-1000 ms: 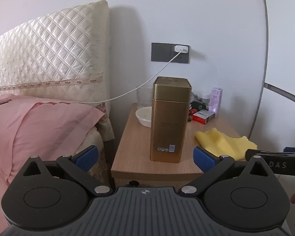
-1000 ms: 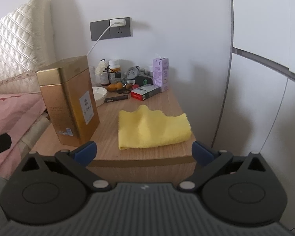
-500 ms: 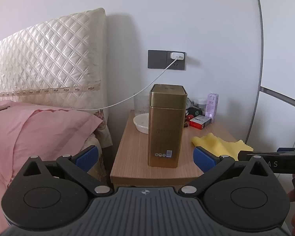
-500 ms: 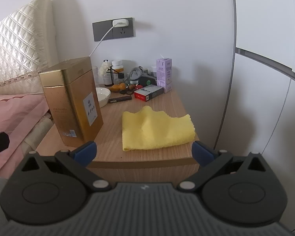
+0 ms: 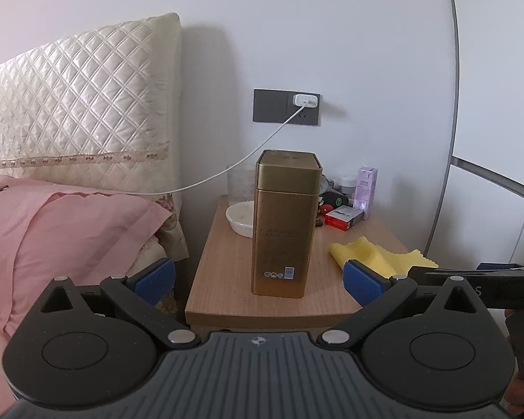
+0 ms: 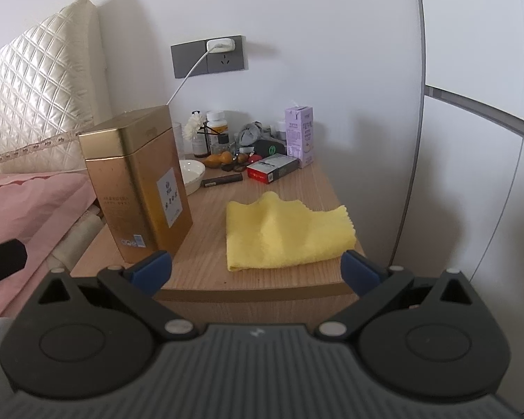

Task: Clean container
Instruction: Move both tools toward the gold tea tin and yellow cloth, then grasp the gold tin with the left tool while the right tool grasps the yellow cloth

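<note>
A tall gold tin container [image 5: 284,223] stands upright with its lid on, near the front of a wooden nightstand [image 5: 223,300]; it also shows in the right wrist view [image 6: 139,188]. A yellow cloth [image 6: 283,232] lies flat to its right, and shows in the left wrist view [image 5: 377,255]. My left gripper [image 5: 258,277] is open and empty, in front of the nightstand, facing the tin. My right gripper [image 6: 256,269] is open and empty, in front of the nightstand edge, facing the cloth.
A white bowl [image 6: 192,173], a red box [image 6: 272,169], a purple carton [image 6: 299,136], bottles and small items crowd the nightstand's back. A charger cable [image 5: 227,171] hangs from the wall socket. A bed with pink pillow [image 5: 52,230] is at left.
Both grippers have drawn back and risen a little from the nightstand; the tin and cloth look smaller. Nothing on the nightstand has moved.
</note>
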